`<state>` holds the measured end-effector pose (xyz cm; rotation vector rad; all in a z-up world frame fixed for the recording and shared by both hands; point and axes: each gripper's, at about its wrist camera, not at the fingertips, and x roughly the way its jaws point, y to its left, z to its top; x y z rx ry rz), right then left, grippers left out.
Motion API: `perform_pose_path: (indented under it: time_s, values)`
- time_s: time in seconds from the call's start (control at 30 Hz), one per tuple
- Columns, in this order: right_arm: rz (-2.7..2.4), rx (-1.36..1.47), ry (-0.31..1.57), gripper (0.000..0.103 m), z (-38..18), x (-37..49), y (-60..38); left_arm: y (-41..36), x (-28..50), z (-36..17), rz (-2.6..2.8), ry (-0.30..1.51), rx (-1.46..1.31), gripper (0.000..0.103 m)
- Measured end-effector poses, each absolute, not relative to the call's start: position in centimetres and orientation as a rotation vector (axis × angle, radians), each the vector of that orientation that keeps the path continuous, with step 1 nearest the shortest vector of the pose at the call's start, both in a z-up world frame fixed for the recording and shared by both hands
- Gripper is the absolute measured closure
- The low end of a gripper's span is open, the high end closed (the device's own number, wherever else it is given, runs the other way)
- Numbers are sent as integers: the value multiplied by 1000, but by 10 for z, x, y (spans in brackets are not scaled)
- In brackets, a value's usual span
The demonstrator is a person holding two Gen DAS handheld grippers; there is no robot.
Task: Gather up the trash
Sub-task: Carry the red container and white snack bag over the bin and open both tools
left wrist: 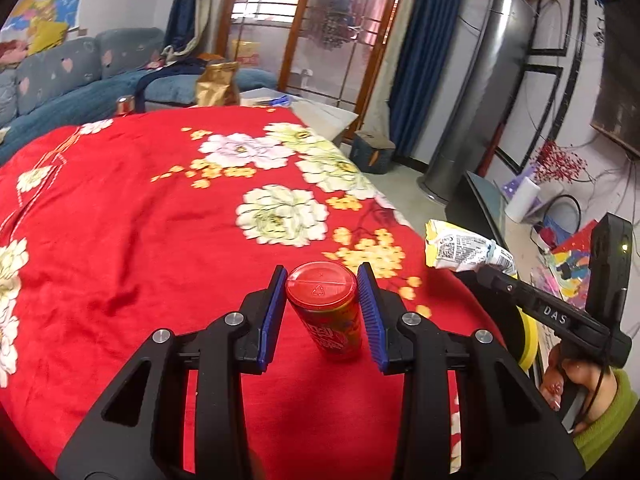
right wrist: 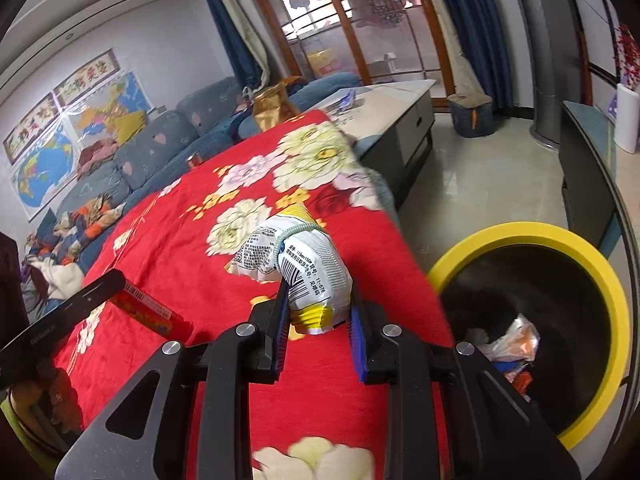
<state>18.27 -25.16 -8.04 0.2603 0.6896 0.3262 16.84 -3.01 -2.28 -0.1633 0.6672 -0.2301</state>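
In the left wrist view my left gripper (left wrist: pixel 322 276) is shut on a red snack can (left wrist: pixel 326 320) with a red lid, held upright over the red flowered blanket (left wrist: pixel 140 220). At the right edge, my right gripper (left wrist: pixel 484 270) is in a person's hand and carries a white and yellow snack bag (left wrist: pixel 460 248). In the right wrist view my right gripper (right wrist: pixel 319 288) is shut on that crumpled bag (right wrist: pixel 296 256), which is tied with a band. The left gripper (right wrist: pixel 116 280) and the can (right wrist: pixel 152 312) show at the left. A black bin with a yellow rim (right wrist: pixel 520 236) stands to the right, below.
Wrappers (right wrist: pixel 512 340) lie inside the bin. A blue sofa (right wrist: pixel 160 140) with clothes runs behind the blanket. A grey low cabinet (right wrist: pixel 400 120), a gold bag (left wrist: pixel 218 84), a dark stool (right wrist: pixel 470 114), a silver tower unit (left wrist: pixel 480 92) and a glass-topped stand (right wrist: pixel 592 168) surround the tiled floor.
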Motion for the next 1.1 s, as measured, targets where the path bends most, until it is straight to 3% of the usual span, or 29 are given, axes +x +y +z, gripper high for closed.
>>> perform_pose_path:
  time_s: [1.1]
  values:
    - [60, 408, 654, 79, -104, 157, -394, -177, 178, -6, -473, 630, 37, 74]
